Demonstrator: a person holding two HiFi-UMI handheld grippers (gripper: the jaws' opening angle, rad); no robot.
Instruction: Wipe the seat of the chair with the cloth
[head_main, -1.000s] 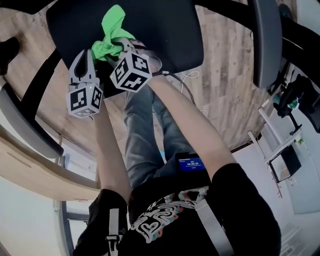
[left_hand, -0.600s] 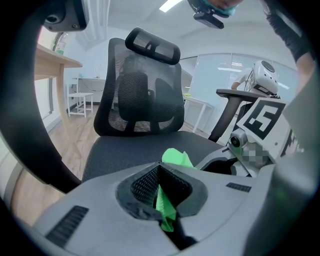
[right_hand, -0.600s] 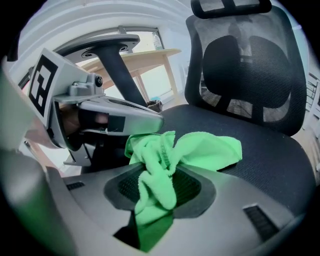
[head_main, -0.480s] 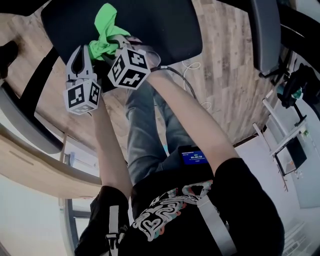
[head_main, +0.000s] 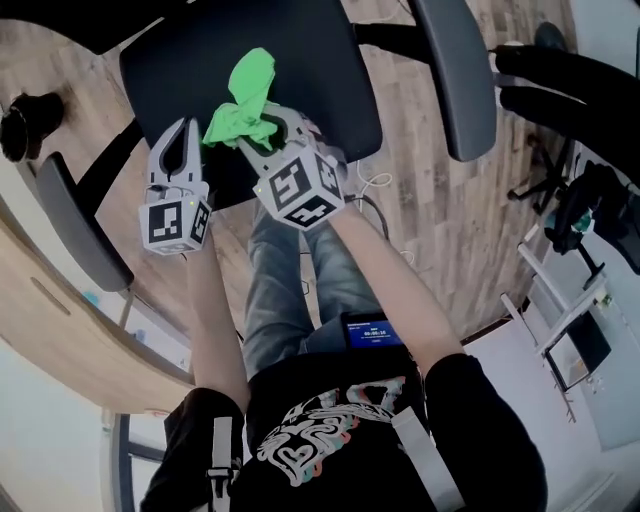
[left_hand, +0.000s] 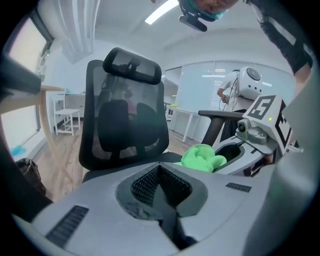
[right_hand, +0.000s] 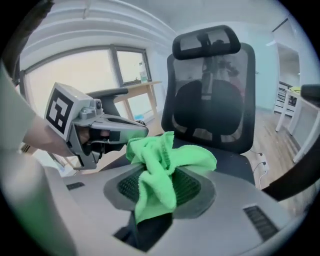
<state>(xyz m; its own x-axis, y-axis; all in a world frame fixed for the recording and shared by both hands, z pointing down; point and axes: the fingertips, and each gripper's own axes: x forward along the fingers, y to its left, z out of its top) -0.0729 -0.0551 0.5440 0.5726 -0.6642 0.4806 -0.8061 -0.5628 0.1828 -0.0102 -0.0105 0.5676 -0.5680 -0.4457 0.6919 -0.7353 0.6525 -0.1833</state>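
Change from half a second earlier:
- The head view has swung, so the seat (head_main: 310, 60) is seen turned in frame. One armrest (head_main: 80, 230) now shows to the left of the seat and another (head_main: 455, 75) to its right.
- The left hand-held gripper (head_main: 184, 128) is still held over the seat's near-left corner. Its jaws are pressed together with nothing between them, as seen in the left gripper view.
- The gap between its marker cube (head_main: 175, 222) and the right marker cube (head_main: 300, 188) is recorded as slightly wider than before.
- The cloth (head_main: 245, 95) remains clamped in the right hand-held gripper (head_main: 265, 128). It is now seen closer to the middle of the seat's near half.

Orientation:
- The green cloth is bunched at the jaws, and its long axis is laid from the seat's near edge toward the backrest (right_hand: 210, 95).
- The free end is pointed away from the person and bent slightly toward the seat's right side.
- In the right gripper view one flap is draped down over the closed jaws toward the camera.
- Whether the cloth is touching the seat cannot be determined.

Markings:
- Black-and-white square patterns are carried on both cubes.
- A small blue screen (head_main: 368, 330) is seen on the near side of the seat at the person's waist. Its characters are too small to be read.
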